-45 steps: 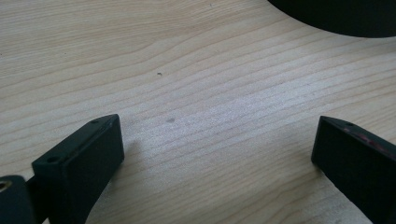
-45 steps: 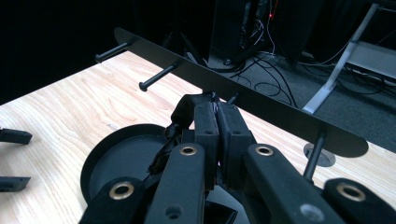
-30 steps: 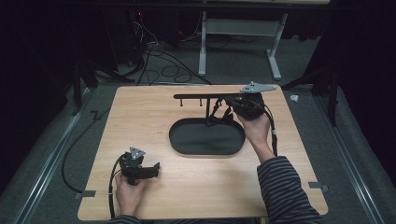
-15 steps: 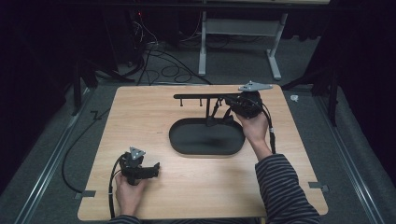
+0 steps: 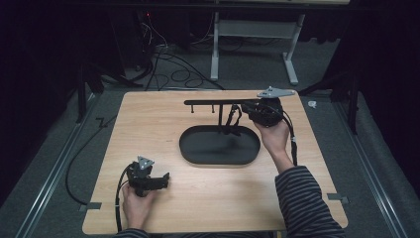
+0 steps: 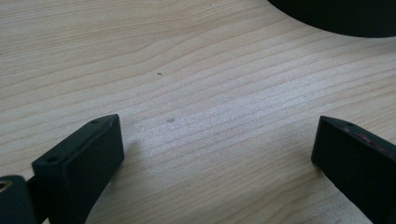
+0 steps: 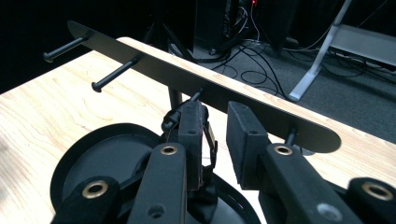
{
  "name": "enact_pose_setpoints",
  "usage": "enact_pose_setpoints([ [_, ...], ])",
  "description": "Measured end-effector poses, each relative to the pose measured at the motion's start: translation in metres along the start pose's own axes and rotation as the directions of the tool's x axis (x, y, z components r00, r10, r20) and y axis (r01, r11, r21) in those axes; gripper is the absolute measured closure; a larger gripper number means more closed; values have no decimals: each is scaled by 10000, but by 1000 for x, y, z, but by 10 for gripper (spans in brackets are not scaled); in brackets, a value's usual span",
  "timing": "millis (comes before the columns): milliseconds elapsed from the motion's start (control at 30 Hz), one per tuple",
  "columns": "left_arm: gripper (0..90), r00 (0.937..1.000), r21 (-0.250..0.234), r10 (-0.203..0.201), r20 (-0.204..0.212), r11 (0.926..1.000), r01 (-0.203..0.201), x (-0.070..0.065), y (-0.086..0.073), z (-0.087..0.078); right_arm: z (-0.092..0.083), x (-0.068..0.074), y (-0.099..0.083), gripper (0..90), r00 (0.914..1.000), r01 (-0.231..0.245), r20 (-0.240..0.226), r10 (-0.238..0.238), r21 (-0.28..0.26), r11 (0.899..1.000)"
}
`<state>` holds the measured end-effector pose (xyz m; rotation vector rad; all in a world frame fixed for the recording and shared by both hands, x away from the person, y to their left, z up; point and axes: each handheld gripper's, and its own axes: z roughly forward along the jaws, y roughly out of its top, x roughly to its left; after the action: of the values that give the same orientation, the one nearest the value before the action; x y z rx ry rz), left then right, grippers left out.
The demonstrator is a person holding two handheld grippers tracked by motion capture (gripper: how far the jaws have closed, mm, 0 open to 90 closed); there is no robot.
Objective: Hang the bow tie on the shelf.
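- Two claws work a wooden counter [image 5: 148, 124], and almost nothing has shifted over the last second.
- At far left, the left claw [image 5: 161, 179] rests low on the bare wood near the front edge, in the same spot as a second ago. The left gripper view shows its jaws wide apart [image 6: 215, 140] with only wood grain between them.
- In the middle lies a black oval tray [image 5: 198, 148], untouched. Its rim also edges into the top of the left gripper view [image 6: 336, 14].
- A thin post rises from the tray and carries a flat black bar [image 5: 208, 102] with short pegs [image 7: 112, 74] sticking out of it.
- A small dark loop [image 5: 231, 119] hangs below the bar beside the post, apparently from a peg, and what it is cannot be made out.
- At right, the right claw [image 5: 242, 110] is held up at the bar's right end by a hand [image 5: 272, 136] in a striped sleeve [image 5: 302, 198], barely moved from a second ago.
- The right gripper view shows its jaws a narrow gap apart [image 7: 217, 126] with nothing visibly between them, and the loop [image 7: 170, 121] lies just beyond the left jaw.
- The stillness suggests a pause at the peg, with the loop either just hung or about to be taken.
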<state>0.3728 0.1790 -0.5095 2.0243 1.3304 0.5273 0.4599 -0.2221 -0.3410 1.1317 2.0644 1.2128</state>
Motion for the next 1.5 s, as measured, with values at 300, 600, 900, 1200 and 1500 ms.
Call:
enact_pose_setpoints([
  [300, 26, 10000, 0, -2, 1, 10000, 2, 0, 0, 0, -10, -6, -4, 765, 9999, -66, 104, 67, -92, 9999],
  [600, 27, 10000, -2, -3, 1, 10000, 3, 0, 0, 0, -18, -9, -9, 753, 9999, -120, 76, 122, -181, 9998],
  [900, 27, 10000, -1, -4, 2, 10000, 4, 0, 0, 0, -28, -14, -16, 745, 9994, -281, 192, 284, -168, 9995],
  [1200, 27, 10000, 1, -1, 7, 10000, 1, 0, 0, 0, -35, -19, -24, 730, 9988, -380, 294, 386, -200, 9991],
  [1500, 31, 10000, -1, 11, 25, 10000, -11, 0, 0, 0, -43, -22, -30, 718, 9982, -512, 315, 520, -280, 9983],
])
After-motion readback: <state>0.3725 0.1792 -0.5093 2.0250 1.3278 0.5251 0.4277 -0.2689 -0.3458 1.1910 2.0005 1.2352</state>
